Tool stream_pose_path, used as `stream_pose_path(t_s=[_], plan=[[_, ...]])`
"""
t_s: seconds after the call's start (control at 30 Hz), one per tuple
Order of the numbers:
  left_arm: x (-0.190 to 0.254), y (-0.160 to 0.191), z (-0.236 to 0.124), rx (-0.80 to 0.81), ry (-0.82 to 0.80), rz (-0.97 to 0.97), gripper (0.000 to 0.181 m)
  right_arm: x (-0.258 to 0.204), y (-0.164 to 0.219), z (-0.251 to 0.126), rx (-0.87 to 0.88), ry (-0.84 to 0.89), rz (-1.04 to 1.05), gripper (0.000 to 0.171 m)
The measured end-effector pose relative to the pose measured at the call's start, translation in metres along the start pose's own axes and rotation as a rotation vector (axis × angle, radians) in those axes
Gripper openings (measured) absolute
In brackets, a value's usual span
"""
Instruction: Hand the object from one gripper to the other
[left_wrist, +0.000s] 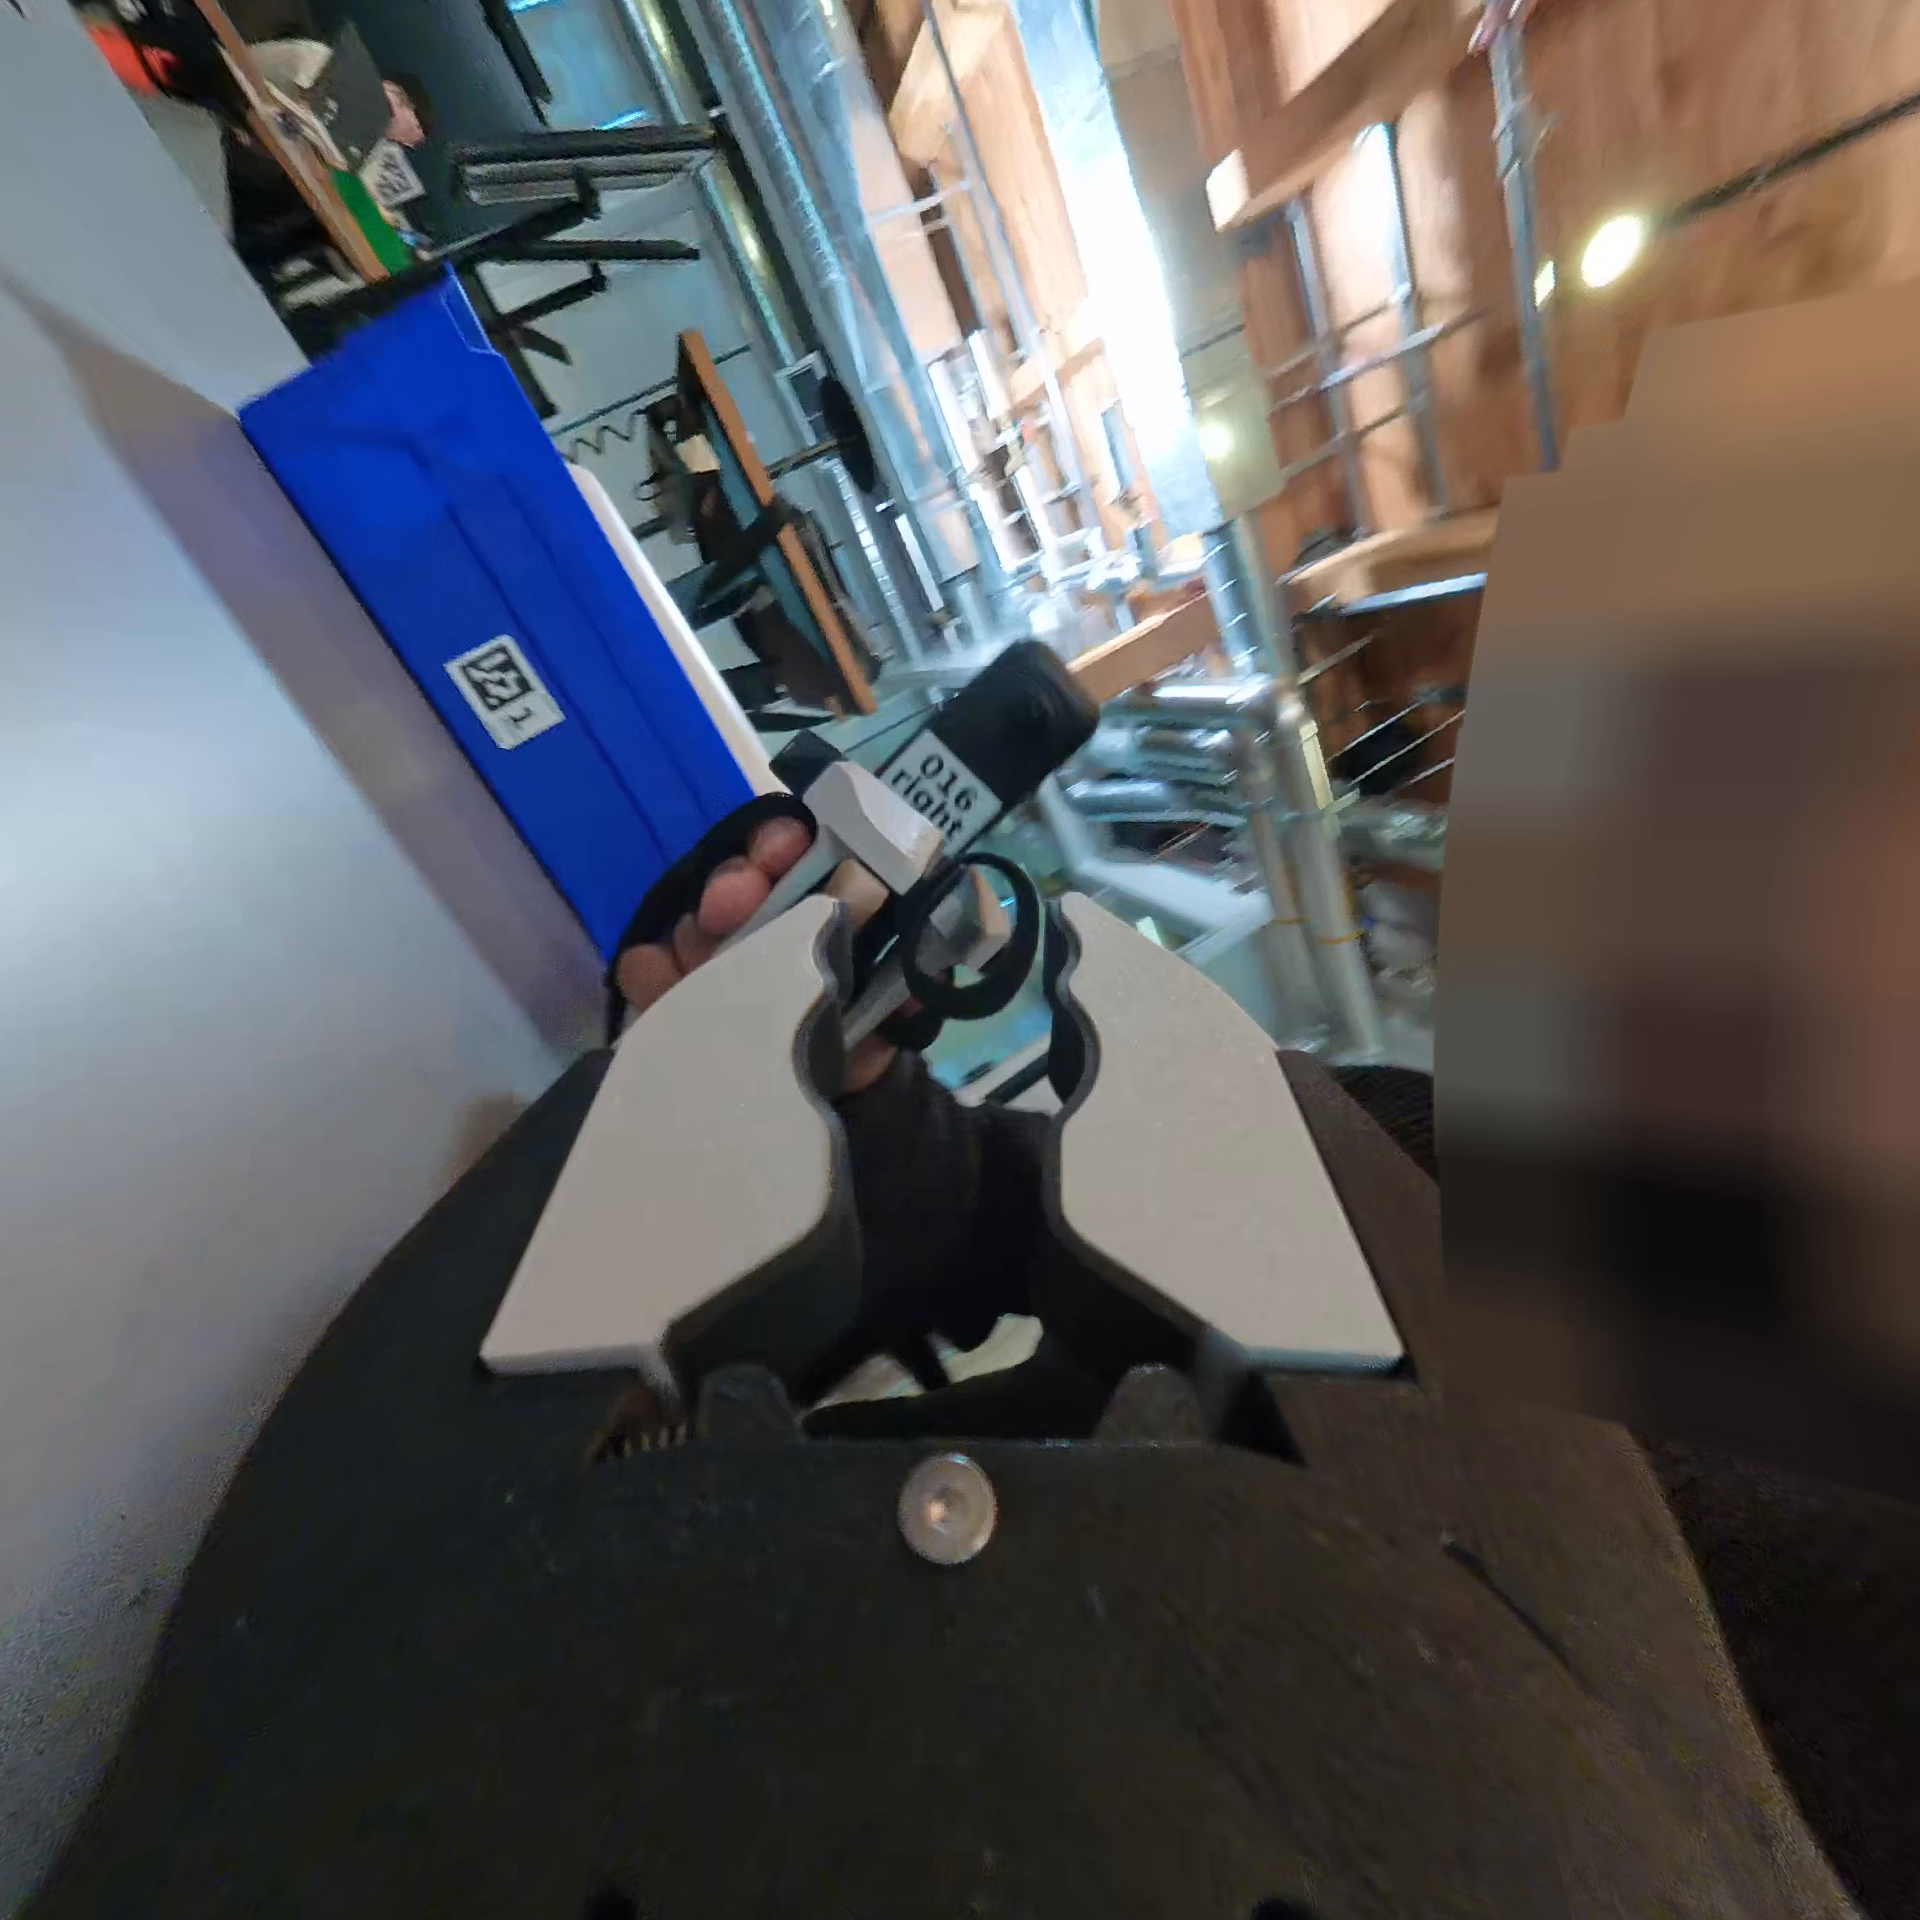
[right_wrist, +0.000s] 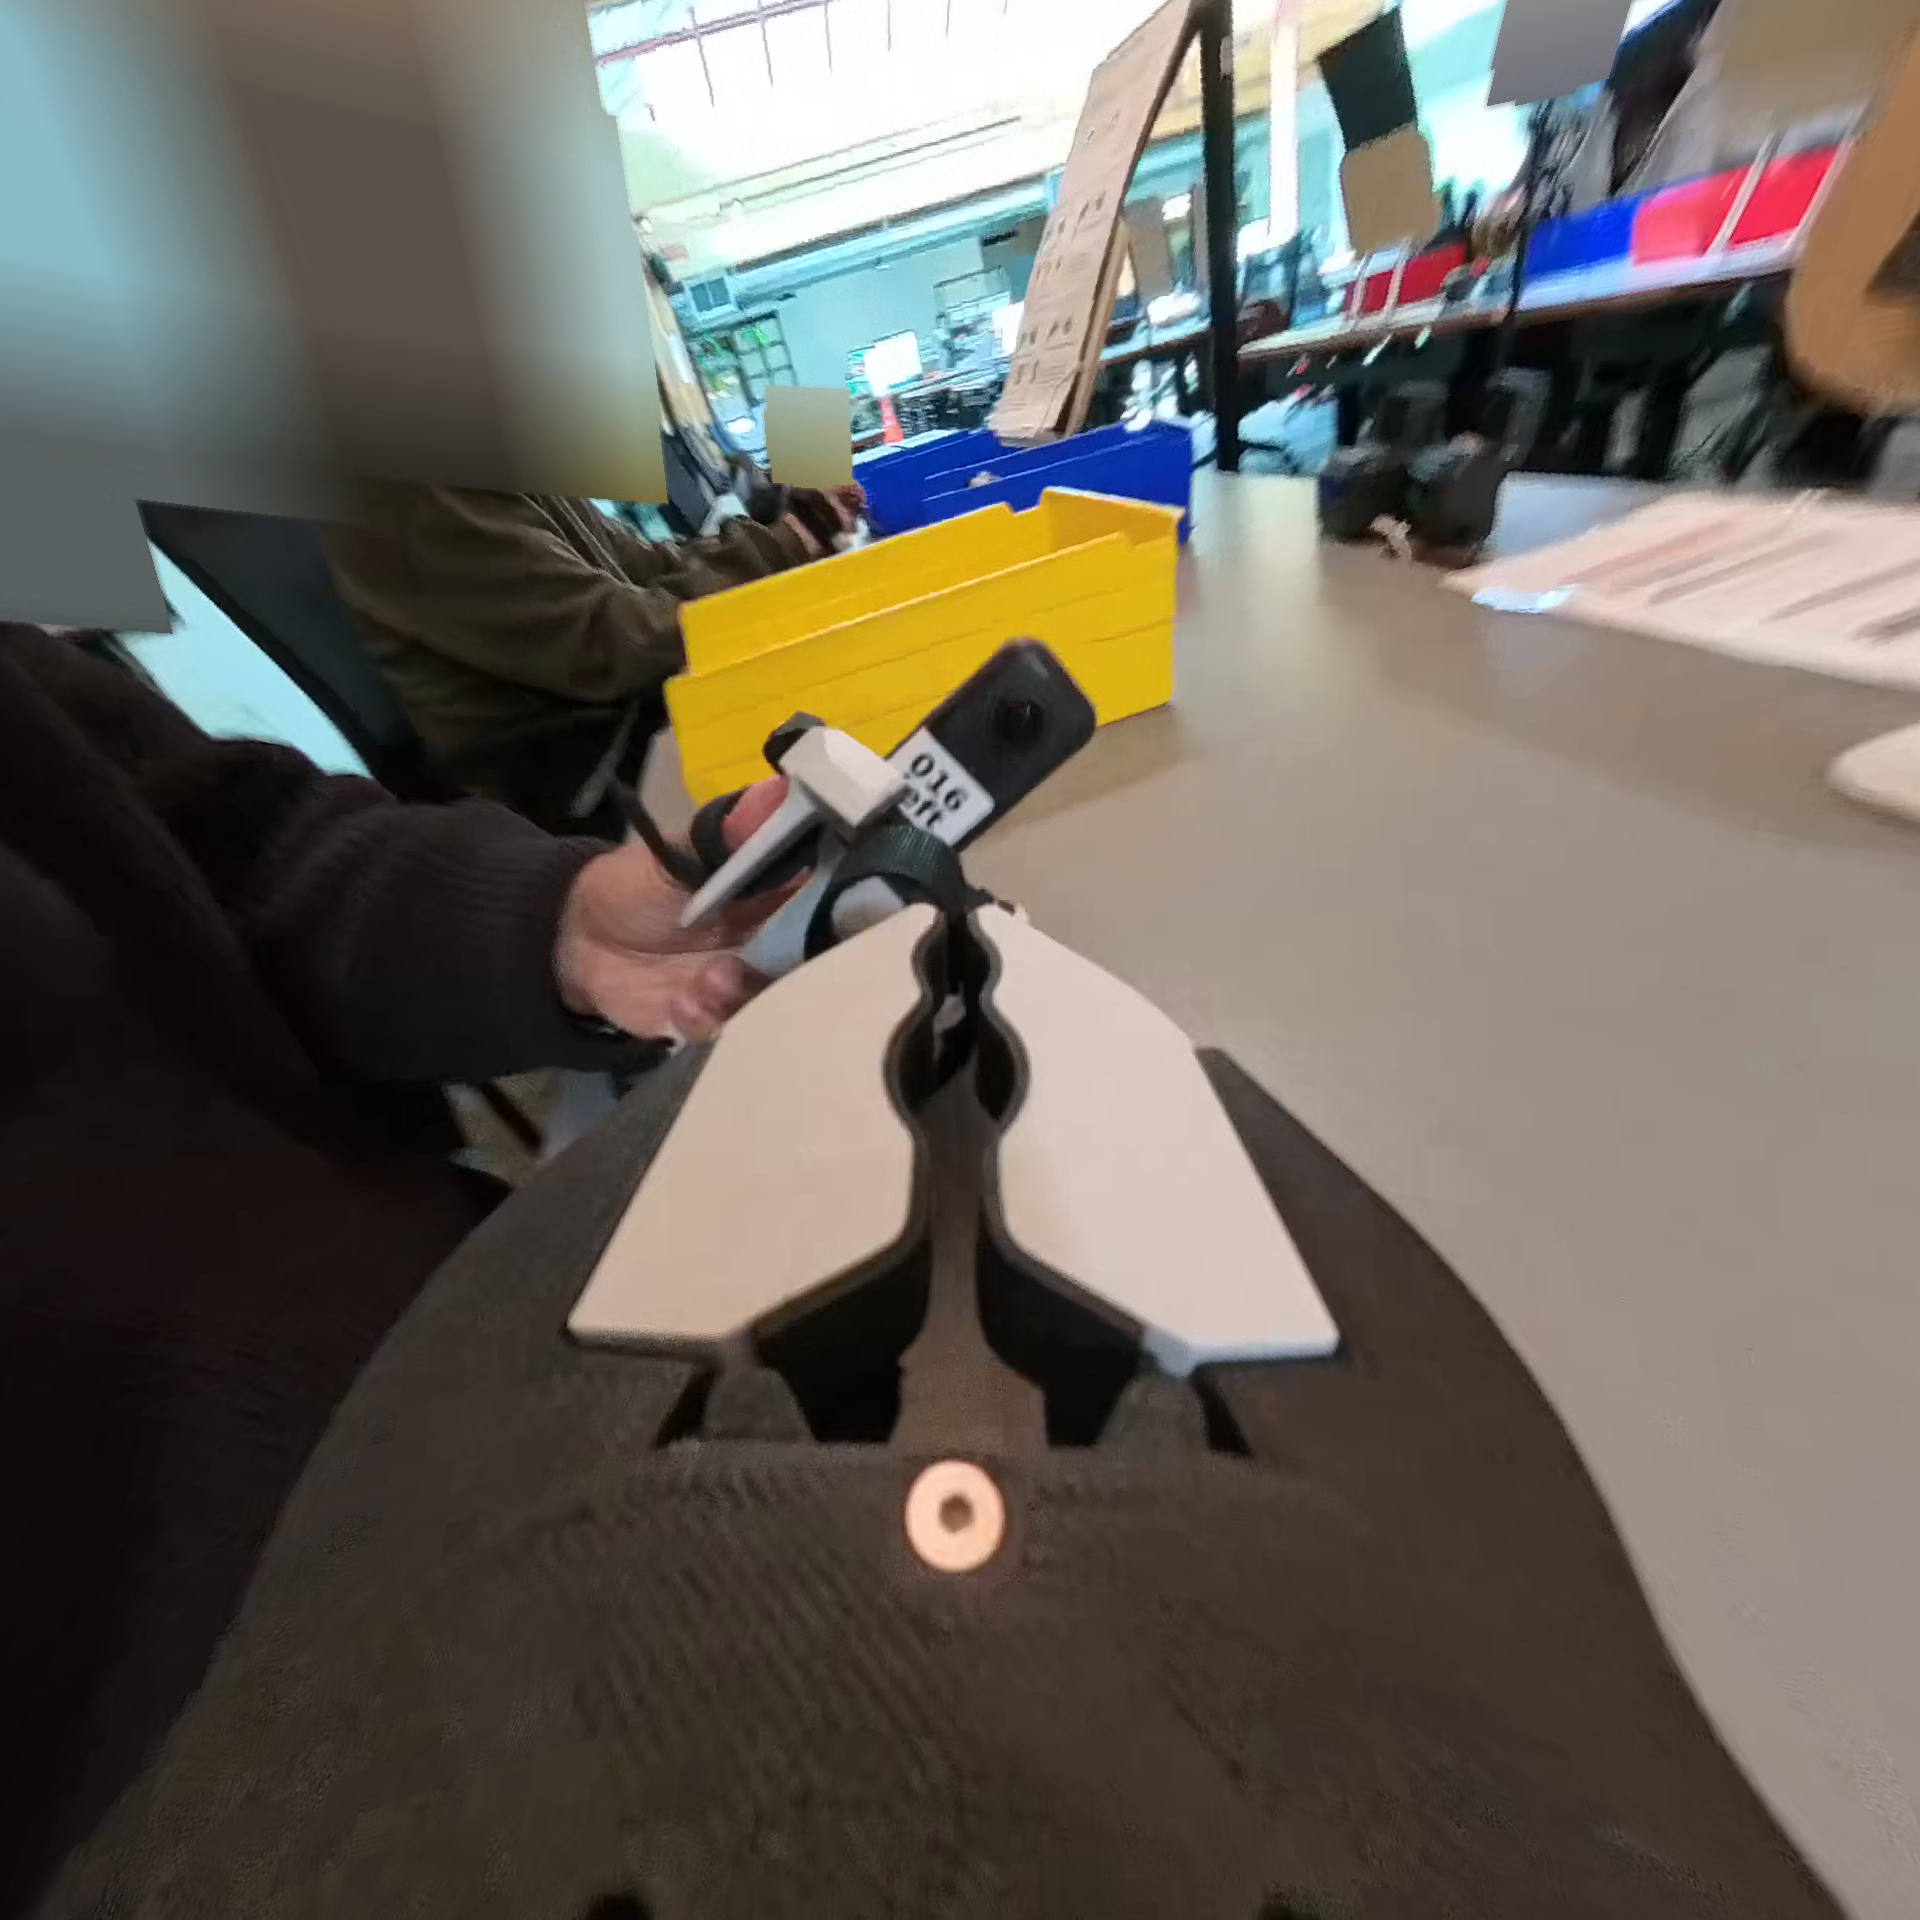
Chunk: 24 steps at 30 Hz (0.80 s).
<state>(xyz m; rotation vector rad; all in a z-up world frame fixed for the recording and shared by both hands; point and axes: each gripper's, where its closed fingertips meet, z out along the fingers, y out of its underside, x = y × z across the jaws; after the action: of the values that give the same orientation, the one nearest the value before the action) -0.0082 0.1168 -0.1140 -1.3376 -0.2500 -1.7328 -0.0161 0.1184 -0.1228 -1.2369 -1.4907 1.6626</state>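
Note:
The object is a black loop of strap (left_wrist: 971, 951). In the left wrist view it sits between the tips of my left gripper (left_wrist: 951, 920), whose jaws stand apart around it without touching it. The right gripper's camera body (left_wrist: 1023, 712) shows just beyond, held by a hand (left_wrist: 727, 904). In the right wrist view my right gripper (right_wrist: 961, 925) is shut on the black loop (right_wrist: 909, 852), which sticks out past its tips. The left gripper (right_wrist: 790, 883) shows just ahead with its fingers apart, held by a hand (right_wrist: 634, 935) in a dark sleeve.
A yellow bin (right_wrist: 935, 613) and a blue bin (right_wrist: 1029, 468) stand on the grey table (right_wrist: 1455, 935) behind the grippers. Papers (right_wrist: 1714, 592) lie at the far right. A seated person (right_wrist: 499, 613) is at the left. A blue bin (left_wrist: 468, 582) shows in the left wrist view.

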Motion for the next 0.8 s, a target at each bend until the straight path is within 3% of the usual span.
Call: stream_pose_path(t_s=[0.13,0.33,0.47,0.6,0.8], plan=[[-0.001,0.006,0.003,-0.087,-0.11,0.212,0.031,0.008,-0.003,-0.005,0.046,-0.051,0.24,0.002],[0.005,0.004,0.003,-0.115,-0.206,0.486,0.014,0.019,0.003,-0.005,0.025,-0.005,0.303,0.002],[0.003,0.015,0.008,-0.166,-0.209,0.512,0.014,0.016,0.009,0.0,0.011,-0.021,0.356,0.002],[-0.002,0.016,0.007,-0.192,-0.246,0.534,0.001,0.013,0.011,0.002,0.004,-0.039,0.382,0.002],[-0.006,0.02,0.008,-0.216,-0.255,0.524,0.007,0.009,0.016,0.006,-0.018,-0.057,0.388,0.002]])
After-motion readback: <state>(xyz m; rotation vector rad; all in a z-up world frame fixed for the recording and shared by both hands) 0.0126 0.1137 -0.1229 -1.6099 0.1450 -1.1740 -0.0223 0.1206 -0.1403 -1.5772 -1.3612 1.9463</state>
